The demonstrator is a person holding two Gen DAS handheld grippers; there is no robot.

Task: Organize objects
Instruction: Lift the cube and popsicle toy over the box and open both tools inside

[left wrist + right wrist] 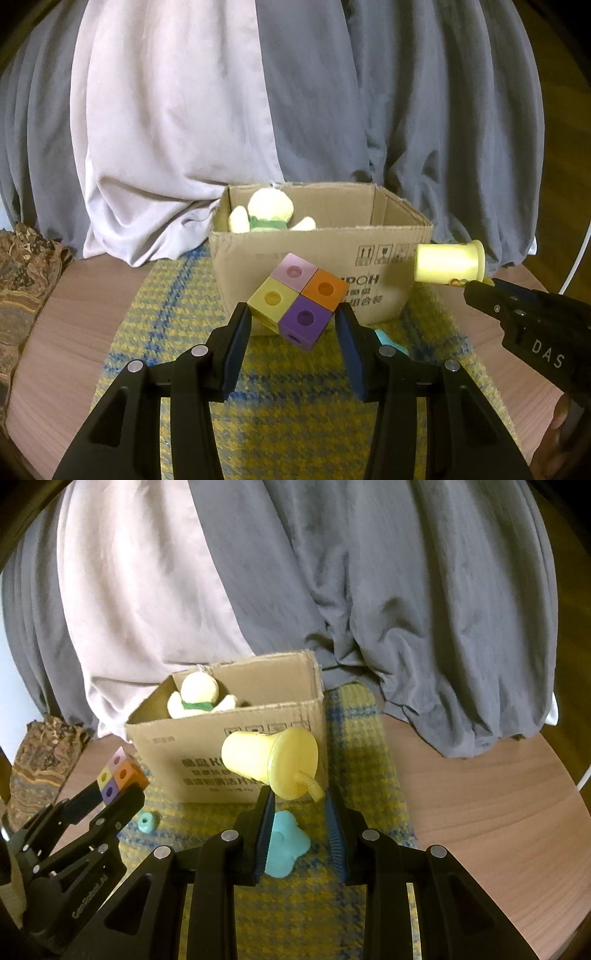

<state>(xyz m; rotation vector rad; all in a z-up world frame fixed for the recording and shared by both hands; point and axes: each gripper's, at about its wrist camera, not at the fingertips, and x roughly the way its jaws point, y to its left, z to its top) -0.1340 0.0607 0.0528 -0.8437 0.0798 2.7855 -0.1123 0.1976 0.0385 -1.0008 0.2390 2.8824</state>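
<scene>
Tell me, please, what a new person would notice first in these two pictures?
First, the four-coloured cube block, held up between the jaws of the left gripper in front of the cardboard box. Next, the yellow cup with its straw, held sideways by the right gripper. A pale plush toy already sits inside the box, and a blue piece lies on the checked mat.

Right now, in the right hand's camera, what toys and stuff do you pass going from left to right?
Patterned cloth → colored cube block → small teal ring → plush toy in the cardboard box → yellow cup.
</scene>
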